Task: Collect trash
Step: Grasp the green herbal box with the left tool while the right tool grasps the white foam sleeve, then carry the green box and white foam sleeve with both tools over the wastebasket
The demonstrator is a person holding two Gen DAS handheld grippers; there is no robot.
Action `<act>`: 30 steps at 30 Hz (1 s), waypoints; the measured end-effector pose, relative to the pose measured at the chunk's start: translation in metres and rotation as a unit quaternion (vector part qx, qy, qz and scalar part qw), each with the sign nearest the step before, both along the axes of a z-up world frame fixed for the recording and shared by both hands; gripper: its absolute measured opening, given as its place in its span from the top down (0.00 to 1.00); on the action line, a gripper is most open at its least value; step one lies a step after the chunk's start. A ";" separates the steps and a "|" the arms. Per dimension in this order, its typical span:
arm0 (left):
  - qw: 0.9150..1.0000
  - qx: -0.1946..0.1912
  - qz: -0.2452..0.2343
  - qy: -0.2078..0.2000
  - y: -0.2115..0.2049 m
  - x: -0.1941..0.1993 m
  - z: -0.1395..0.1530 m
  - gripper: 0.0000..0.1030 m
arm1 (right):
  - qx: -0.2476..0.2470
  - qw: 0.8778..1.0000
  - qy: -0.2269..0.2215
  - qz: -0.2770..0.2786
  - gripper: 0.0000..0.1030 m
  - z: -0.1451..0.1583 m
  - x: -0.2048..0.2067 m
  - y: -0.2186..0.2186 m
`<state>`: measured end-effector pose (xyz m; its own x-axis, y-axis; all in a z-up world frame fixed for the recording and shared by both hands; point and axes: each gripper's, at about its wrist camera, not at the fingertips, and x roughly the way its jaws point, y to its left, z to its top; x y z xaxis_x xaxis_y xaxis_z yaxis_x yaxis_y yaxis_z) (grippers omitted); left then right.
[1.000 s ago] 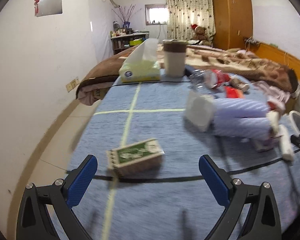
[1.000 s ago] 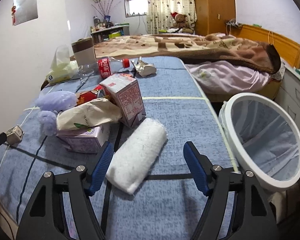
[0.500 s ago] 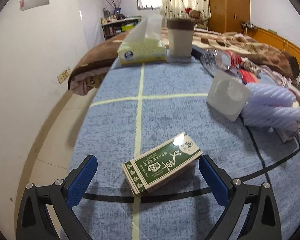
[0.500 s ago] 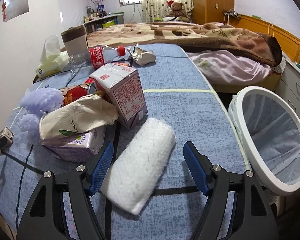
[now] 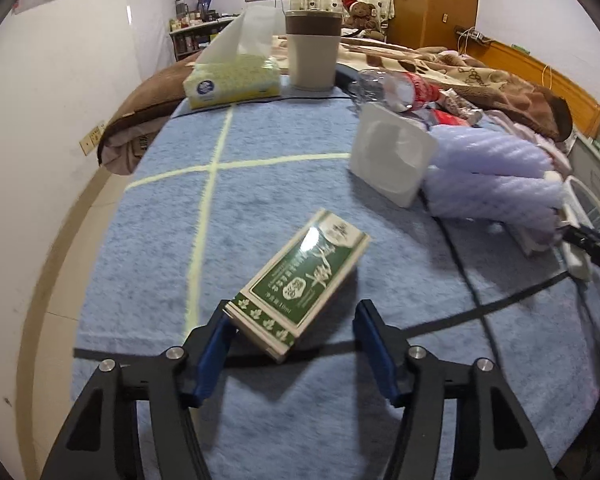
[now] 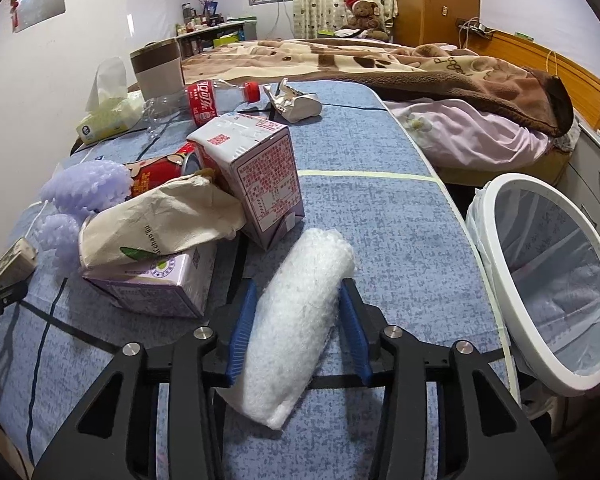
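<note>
While both jaws are closing, green box (image 5: 304, 284) and white roll (image 6: 296, 320) between them slant up-right

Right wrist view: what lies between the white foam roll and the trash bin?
Only bare blue cloth lies between the white foam roll and the trash bin past the edge; the right wrist view shows it.

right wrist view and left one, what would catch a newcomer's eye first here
In the right wrist view, a white foam roll lies between the closing jaws of the right gripper, with a lined white bin beside the table. In the left wrist view, a green box sits between the left gripper's closing jaws.
</note>
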<state>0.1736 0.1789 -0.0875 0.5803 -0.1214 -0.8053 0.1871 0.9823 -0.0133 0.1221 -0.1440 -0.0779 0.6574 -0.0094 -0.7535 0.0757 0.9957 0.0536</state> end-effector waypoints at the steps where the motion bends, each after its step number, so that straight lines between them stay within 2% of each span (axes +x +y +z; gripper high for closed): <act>1: 1.000 -0.006 -0.005 0.000 -0.003 -0.003 0.001 0.41 | 0.002 1.000 -0.001 0.002 0.61 0.000 -0.001 -0.001; 4: 0.999 -0.023 -0.023 0.000 -0.013 -0.007 0.002 0.42 | 0.011 1.000 -0.004 0.005 0.64 0.000 -0.004 -0.005; 13: 0.999 -0.020 -0.017 -0.027 -0.023 0.003 0.007 0.42 | 0.019 1.000 -0.006 0.010 0.65 0.000 -0.006 -0.009; 17: 1.000 -0.022 0.000 -0.016 -0.024 0.011 0.002 0.42 | 0.021 1.000 -0.006 0.011 0.66 0.000 -0.007 -0.011; 21: 0.999 -0.027 0.015 -0.011 -0.023 0.017 0.001 0.63 | 0.021 1.000 -0.007 0.012 0.66 0.001 -0.007 -0.011; 24: 0.999 -0.028 0.021 -0.009 -0.023 0.017 0.001 0.67 | 0.024 1.000 -0.008 0.013 0.66 0.001 -0.008 -0.012; 30: 0.998 -0.041 0.027 -0.027 -0.026 0.008 0.010 0.68 | 0.026 0.999 -0.019 0.018 0.70 0.004 -0.014 -0.015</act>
